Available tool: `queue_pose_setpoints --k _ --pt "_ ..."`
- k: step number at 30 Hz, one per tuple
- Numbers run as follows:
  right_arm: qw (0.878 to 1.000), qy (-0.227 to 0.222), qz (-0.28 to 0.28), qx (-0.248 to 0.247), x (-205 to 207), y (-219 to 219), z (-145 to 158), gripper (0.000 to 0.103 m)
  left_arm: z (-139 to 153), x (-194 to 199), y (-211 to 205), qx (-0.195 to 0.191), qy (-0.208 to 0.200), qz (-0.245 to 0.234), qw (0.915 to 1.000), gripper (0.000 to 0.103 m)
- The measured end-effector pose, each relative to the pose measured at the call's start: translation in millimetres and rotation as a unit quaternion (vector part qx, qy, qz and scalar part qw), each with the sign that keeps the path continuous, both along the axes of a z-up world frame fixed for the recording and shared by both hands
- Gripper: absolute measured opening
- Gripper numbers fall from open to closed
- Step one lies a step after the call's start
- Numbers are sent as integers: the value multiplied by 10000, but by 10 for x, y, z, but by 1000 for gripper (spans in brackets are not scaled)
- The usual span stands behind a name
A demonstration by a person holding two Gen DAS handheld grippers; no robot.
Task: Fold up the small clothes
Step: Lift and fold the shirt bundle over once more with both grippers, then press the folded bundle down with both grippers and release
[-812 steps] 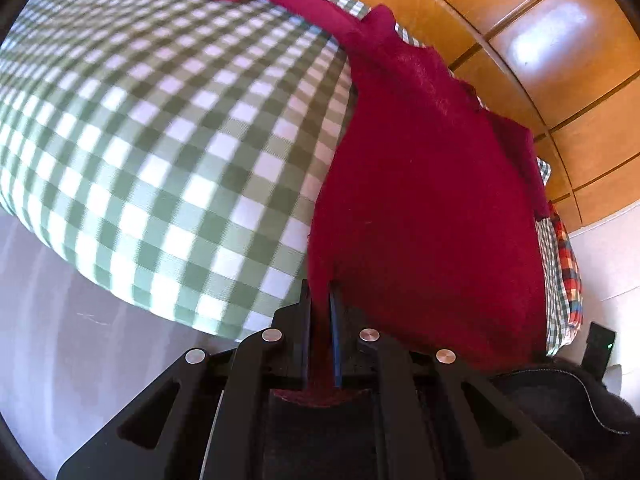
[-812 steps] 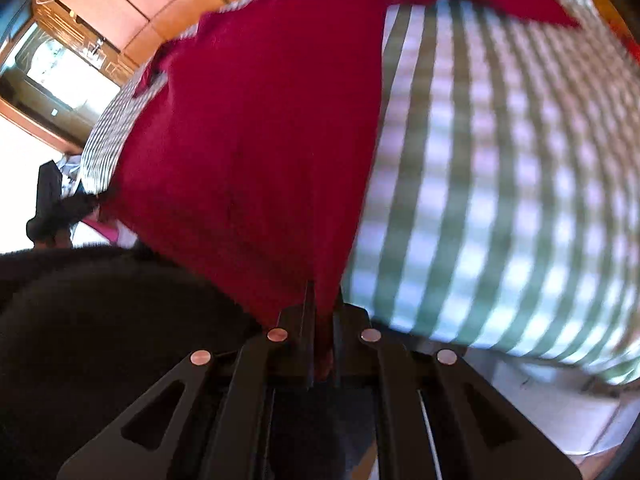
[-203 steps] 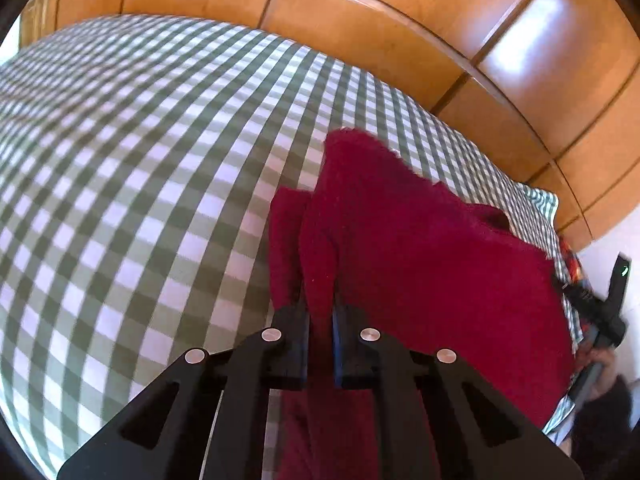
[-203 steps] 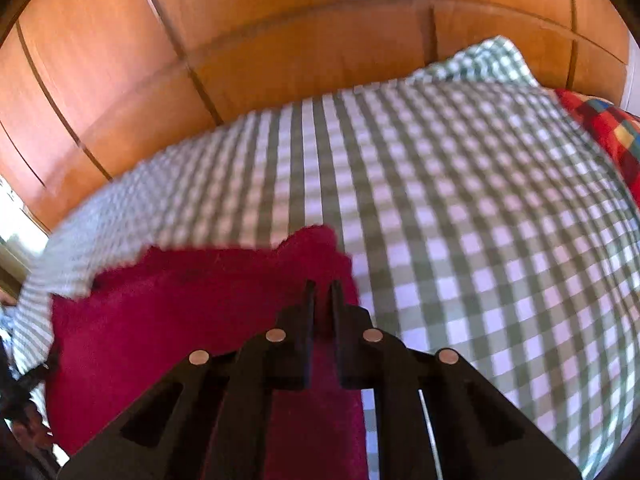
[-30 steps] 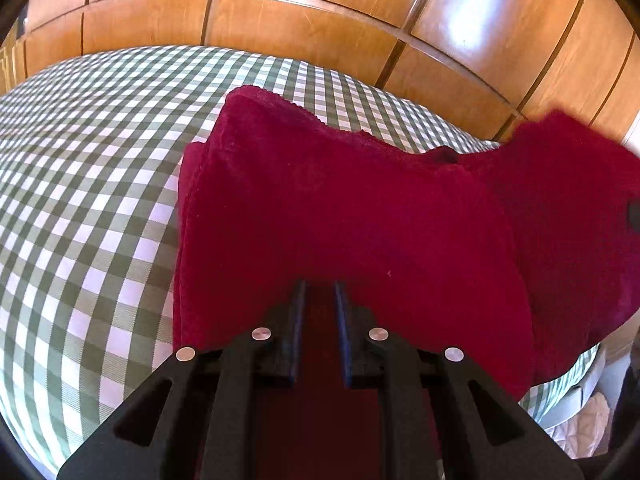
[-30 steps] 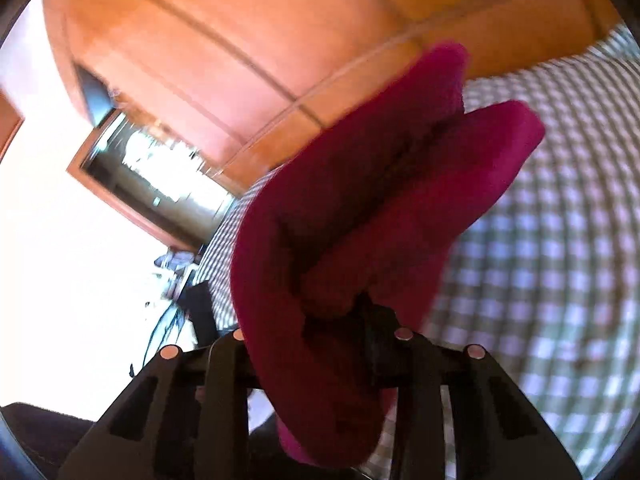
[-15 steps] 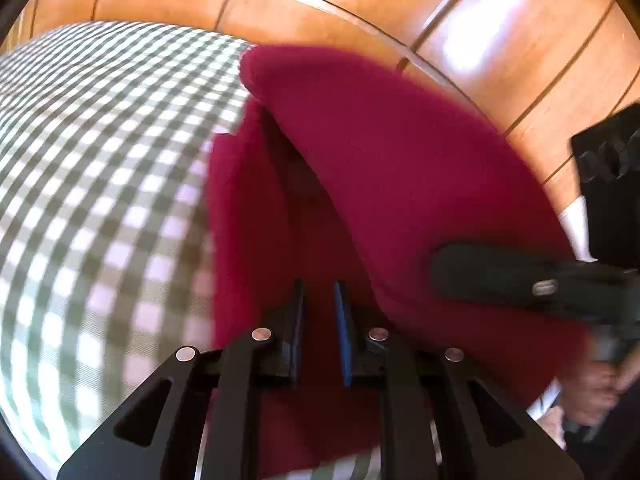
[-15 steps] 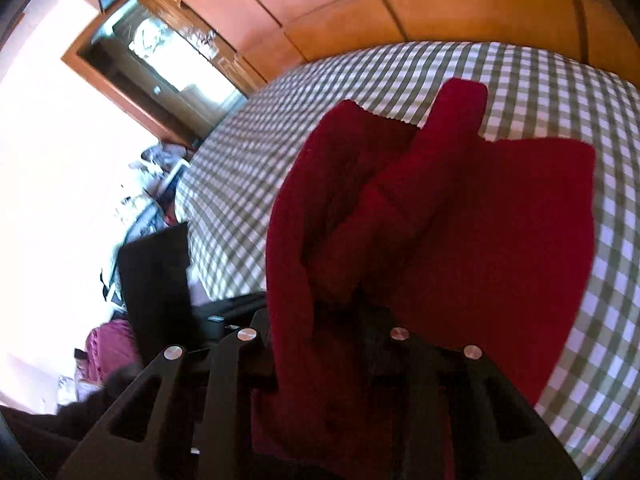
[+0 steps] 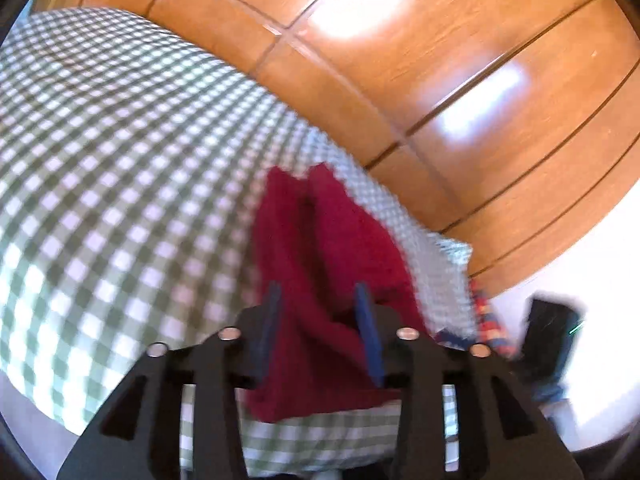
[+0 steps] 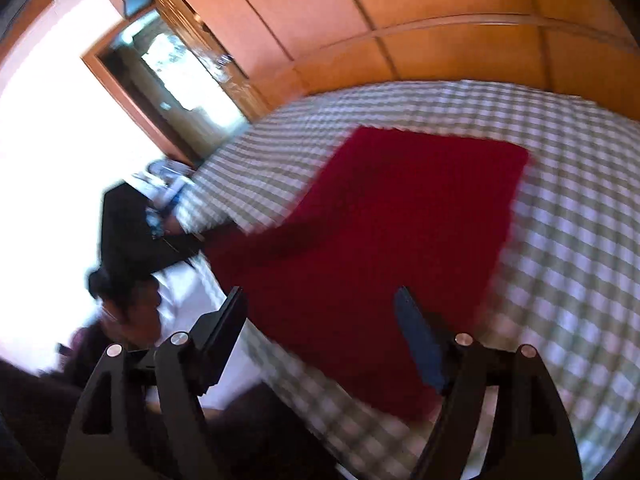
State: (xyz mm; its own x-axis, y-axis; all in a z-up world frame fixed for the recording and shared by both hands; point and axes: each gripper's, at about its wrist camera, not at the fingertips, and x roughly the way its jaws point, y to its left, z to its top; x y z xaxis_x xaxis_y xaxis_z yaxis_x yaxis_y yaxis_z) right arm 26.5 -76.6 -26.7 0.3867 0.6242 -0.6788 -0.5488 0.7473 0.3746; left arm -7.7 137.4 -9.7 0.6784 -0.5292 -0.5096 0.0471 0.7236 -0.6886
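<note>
Our left tongs (image 9: 318,322) opening, red garment (image 9: 320,264) loose between the jaws, our right tongs (image 10: 320,320) opening wide above it, gripping nothing, checked bedspread (image 10: 568,240) beneath

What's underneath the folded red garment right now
The red garment lies on the green-and-white checked bedcover, which shows all around it. Whatever is directly beneath the cloth, and between its folded layers, is covered and can't be seen.

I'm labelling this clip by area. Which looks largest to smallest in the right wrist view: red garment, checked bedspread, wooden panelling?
1. Checked bedspread and wooden panelling: alike, unranked.
2. Red garment: smallest, though nearness to the camera enlarges it.
</note>
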Motion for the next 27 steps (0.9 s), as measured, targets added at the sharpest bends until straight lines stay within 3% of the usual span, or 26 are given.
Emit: queue_pose_setpoints --k 1,4,7,9,11,12,13,15,18,20,23,26,27 --pt "9998 -59 -80 -195 -68 -60 -53 76 50 -1 -33 -181 -34 -87 9998 54" --pt "9974 -155 -188 -676 -233 -225 -182 76 147 72 -183 -348 -59 -382 9986 58" --pt "9964 -28 -228 -817 -304 -235 -404 78 161 74 -426 -285 10 -721 9970 65" --pt "9952 -25 -326 -917 -313 -183 -529 78 132 96 -556 -8 101 -750 9971 66" --pt "9944 -101 -468 -938 -348 -162 -578 77 65 140 -659 301 235 -767 9963 58" --pt "9940 -141 -515 -953 -386 -162 -571 68 44 165 -686 392 259 -794 9957 34" --pt "9934 -176 -531 -1001 -352 -131 -589 50 33 172 -710 517 242 -814 9950 19" --pt "9934 -268 -411 -1037 -346 -87 -544 30 85 84 -679 532 -32 -782 9955 13" --pt "9942 -466 -277 -924 -421 -138 -443 25 62 -53 -533 590 -176 -677 9958 11" --pt "9940 -388 -253 -991 -406 -136 -511 23 -147 -68 -429 547 134 -586 9967 11" --pt "9924 -234 -208 -1192 -370 -56 -680 21 -623 -11 -457 924 803 -552 9909 11" --pt "9925 -203 -171 -1191 -363 -90 -700 24 -552 -3 -396 581 686 -604 9941 12" --pt "9932 -149 -167 -1142 -354 -135 -688 30 -454 -7 -356 442 515 -622 9958 22"
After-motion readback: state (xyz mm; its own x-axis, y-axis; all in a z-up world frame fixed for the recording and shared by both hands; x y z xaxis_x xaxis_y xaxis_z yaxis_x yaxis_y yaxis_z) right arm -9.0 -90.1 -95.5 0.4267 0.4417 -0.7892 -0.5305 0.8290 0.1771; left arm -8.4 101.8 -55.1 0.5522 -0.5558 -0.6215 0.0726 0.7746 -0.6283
